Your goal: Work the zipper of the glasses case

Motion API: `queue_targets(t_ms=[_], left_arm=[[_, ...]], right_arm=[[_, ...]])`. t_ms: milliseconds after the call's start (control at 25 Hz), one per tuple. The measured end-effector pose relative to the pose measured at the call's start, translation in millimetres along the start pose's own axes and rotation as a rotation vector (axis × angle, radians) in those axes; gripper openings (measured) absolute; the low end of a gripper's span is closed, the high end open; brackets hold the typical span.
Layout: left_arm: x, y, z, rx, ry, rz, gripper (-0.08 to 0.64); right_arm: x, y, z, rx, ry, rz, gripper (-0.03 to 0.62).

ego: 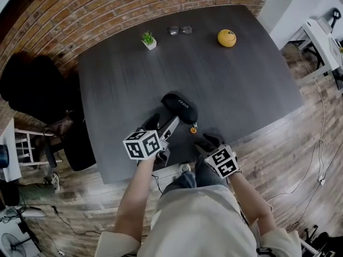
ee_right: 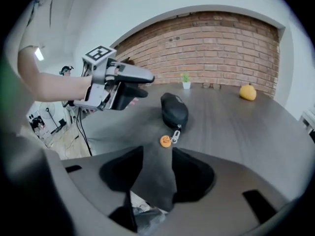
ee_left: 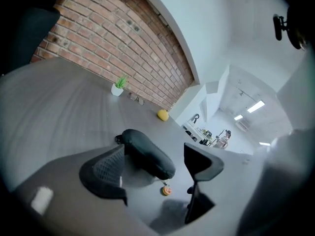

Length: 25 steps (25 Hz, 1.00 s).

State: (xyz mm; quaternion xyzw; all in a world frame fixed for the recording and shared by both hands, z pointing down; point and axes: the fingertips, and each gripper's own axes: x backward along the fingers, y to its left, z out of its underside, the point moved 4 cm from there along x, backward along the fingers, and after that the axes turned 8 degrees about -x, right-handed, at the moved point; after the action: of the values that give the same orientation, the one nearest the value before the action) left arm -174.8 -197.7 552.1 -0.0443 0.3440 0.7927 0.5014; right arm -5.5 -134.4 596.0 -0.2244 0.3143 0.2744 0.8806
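A black zipped glasses case [ego: 179,106] lies on the dark table [ego: 241,84] near its front edge. A small orange charm [ego: 193,129] hangs on its zipper pull at the near end. My left gripper [ego: 165,134] is open at the case's near left side; in the left gripper view the case [ee_left: 147,154] lies ahead between the spread jaws, and the pads do not press on it. My right gripper [ego: 207,142] is open just short of the charm [ee_right: 165,140], with nothing between its jaws [ee_right: 157,151]. The case [ee_right: 174,109] lies beyond it.
At the table's far side stand a small potted plant [ego: 149,39], a pair of eyeglasses [ego: 180,30] and a yellow-orange round object [ego: 226,38]. A dark chair [ego: 32,90] is left of the table. The table's front edge runs just under both grippers.
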Motion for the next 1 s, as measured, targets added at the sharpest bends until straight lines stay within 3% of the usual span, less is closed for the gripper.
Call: queue_targets(t_ms=[40, 120, 320, 480, 760, 1000], left_arm=[[12, -5, 1, -0.020, -0.018, -0.008, 0.366], [37, -16, 5, -0.072, -0.054, -0.029, 0.248], [89, -58, 17, -0.207, -0.139, -0.063, 0.128], [121, -95, 30, -0.285, -0.187, -0.082, 0.011], [165, -153, 57, -0.284, -0.243, -0.110, 0.009], [191, -220, 117, -0.304, -0.232, -0.131, 0.009]], right_arm=[[7, 6, -2, -0.011, -0.031, 0.013, 0.184], [23, 22, -9, -0.037, -0.107, 0.030, 0.148], [70, 67, -31, -0.089, -0.325, 0.022, 0.035], [100, 93, -40, -0.033, -0.397, -0.020, 0.003], [169, 117, -21, 0.057, -0.436, -0.074, 0.002], [243, 130, 28, 0.097, -0.488, -0.076, 0.002]])
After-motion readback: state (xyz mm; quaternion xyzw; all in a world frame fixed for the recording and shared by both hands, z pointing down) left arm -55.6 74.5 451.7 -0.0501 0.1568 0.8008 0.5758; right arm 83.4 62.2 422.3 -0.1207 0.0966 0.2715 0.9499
